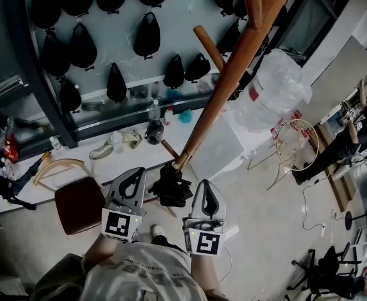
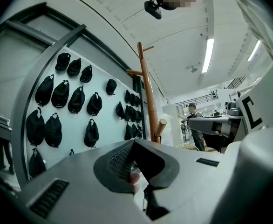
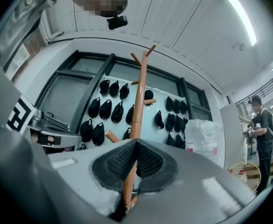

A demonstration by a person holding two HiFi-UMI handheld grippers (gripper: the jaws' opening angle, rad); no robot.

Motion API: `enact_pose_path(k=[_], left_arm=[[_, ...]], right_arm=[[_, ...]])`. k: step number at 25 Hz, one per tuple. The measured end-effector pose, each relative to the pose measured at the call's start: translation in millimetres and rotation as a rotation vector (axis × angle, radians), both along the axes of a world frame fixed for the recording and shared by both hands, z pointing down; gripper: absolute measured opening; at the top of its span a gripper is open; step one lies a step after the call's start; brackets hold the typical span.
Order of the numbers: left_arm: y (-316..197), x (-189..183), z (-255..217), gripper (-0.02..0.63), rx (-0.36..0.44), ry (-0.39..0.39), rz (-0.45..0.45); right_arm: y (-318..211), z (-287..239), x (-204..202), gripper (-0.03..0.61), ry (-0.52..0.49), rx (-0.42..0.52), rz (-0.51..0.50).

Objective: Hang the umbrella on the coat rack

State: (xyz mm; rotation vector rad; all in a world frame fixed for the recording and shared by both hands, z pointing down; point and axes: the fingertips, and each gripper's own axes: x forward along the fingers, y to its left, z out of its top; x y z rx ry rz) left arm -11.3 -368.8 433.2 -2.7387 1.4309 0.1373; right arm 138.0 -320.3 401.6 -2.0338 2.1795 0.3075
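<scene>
Though near the coat rack (image 1: 233,74), left claw (image 1: 133,173) and right claw (image 1: 206,185) are clenched, holding nothing

The left hand-held gripper (image 1: 135,175) and the right hand-held gripper (image 1: 206,188) are held side by side just in front of the person's chest, near each other but apart, both pointing forward and roughly level, the marker cube (image 1: 121,223) at the back of each facing up. In each gripper's own view the ribbed pads meet at the tips with nothing clamped between them. The left forearm (image 1: 98,251) and the right forearm (image 1: 203,269) reach forward from the torso, elbows tucked in
</scene>
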Motion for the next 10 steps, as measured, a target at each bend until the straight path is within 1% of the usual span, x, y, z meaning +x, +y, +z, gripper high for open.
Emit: enact_pose_path(k=[6, 10], left_arm=[[-1.6, 0.5, 2.2, 0.011, 0.000, -0.009, -0.001], [-3.4, -0.4, 8.1, 0.011, -0.016, -0.022, -0.008]], right_arm=[[-1.5, 0.9, 2.2, -0.002, 0.001, 0.000, 0.001], [-3.7, 2.2, 3.0, -0.002, 0.005, 0.001, 0.002]])
